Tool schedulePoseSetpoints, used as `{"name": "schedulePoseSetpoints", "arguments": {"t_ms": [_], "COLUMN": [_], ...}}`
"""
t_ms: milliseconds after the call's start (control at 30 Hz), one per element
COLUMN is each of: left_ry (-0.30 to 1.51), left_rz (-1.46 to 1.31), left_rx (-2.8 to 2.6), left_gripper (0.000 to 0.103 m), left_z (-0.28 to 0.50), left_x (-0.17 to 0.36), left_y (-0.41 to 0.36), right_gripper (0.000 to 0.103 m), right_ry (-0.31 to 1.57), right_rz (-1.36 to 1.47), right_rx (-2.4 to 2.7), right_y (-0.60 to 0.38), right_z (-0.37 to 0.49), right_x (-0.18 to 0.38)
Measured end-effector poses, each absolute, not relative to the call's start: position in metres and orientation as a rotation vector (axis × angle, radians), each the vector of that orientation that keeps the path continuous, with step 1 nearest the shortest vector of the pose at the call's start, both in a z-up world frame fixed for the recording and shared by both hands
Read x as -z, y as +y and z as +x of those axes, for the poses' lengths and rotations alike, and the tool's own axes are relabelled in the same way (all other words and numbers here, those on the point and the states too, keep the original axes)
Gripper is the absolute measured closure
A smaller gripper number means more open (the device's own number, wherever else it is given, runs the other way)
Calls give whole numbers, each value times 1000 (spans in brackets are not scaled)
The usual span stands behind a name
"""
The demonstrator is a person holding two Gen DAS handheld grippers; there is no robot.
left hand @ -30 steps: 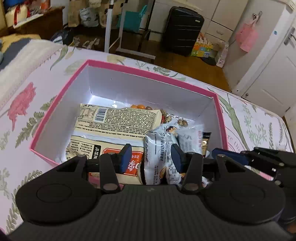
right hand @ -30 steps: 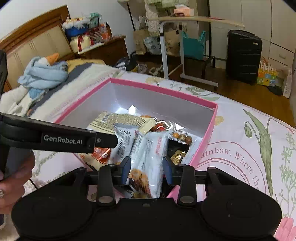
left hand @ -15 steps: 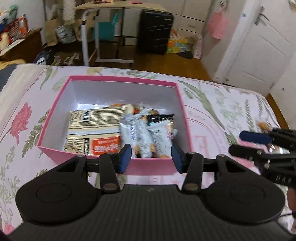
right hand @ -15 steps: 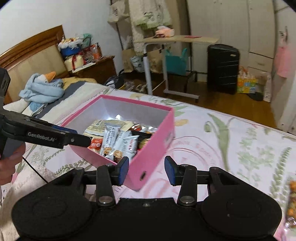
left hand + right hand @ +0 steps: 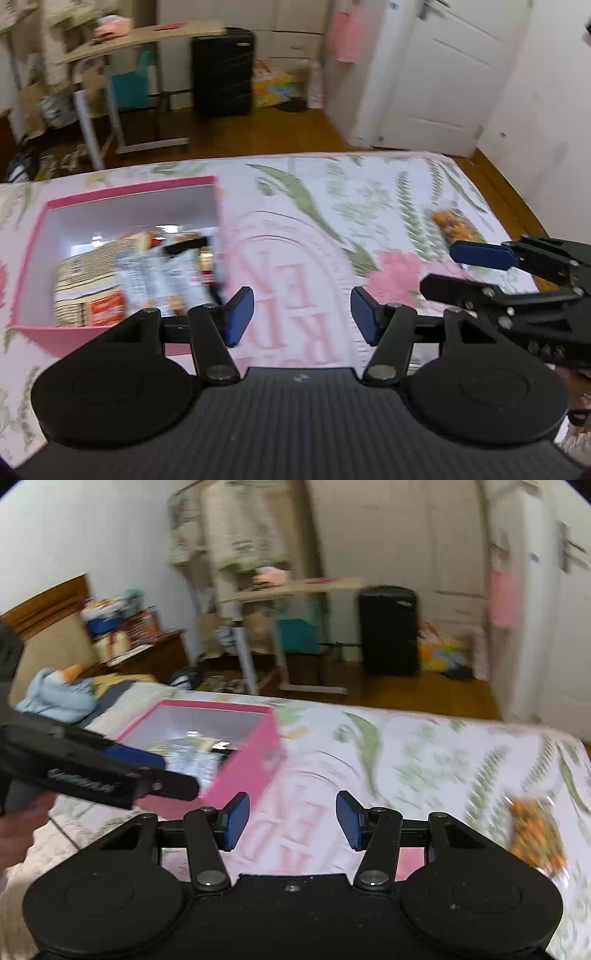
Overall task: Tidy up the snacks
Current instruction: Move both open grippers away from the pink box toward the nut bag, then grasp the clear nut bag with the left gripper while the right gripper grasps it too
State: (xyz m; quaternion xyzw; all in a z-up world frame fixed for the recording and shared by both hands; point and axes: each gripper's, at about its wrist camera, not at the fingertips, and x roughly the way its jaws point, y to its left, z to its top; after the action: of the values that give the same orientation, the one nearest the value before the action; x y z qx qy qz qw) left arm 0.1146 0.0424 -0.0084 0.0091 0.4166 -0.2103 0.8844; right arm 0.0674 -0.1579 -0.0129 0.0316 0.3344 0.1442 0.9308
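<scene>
A pink box [image 5: 122,190] sits on the floral bedspread at the left and holds several snack packets [image 5: 159,273]. It also shows in the right wrist view [image 5: 251,760]. A clear bag of orange snacks [image 5: 456,225] lies on the bed at the right, also in the right wrist view [image 5: 535,834]. My left gripper [image 5: 302,315] is open and empty, to the right of the box. My right gripper [image 5: 291,819] is open and empty above the bedspread, left of the orange bag; it also shows in the left wrist view [image 5: 465,269].
The bed's far edge [image 5: 295,157] drops to a wooden floor. Beyond stand a black suitcase [image 5: 223,72], a small rolling desk [image 5: 140,37] and a white door [image 5: 436,74]. A blue blanket [image 5: 59,698] lies by the headboard.
Both grippers have pulled back from the box and swung right across the bed. The right gripper let go of the packet it held a second ago. The orange bag has come into view.
</scene>
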Motion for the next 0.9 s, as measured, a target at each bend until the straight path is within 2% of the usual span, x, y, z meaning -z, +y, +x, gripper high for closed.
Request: {"name": "schedulePoseSetpoints", "arguments": {"t_ms": [233,300,467,900], "left_ry": [893,891,887,945], "left_rz": [52,50,25,-41], "left_rx": [518,531,568,667], "left_gripper": [40,38,36,36], "left_z": [124,127,139,217], "left_x": [33,41,64,132], "left_y": [-30,-46,-93,-224], "right_gripper": [35,27,12,5], "right_ry": [696,691,667,652], "right_rz": [106,104,77,72], "right_rx": [-117,-85,-45,20], "right_y": [-234,-252,-295,-388], "right_z": [50,45,48,114], "right_x": [41,46,67,145]}}
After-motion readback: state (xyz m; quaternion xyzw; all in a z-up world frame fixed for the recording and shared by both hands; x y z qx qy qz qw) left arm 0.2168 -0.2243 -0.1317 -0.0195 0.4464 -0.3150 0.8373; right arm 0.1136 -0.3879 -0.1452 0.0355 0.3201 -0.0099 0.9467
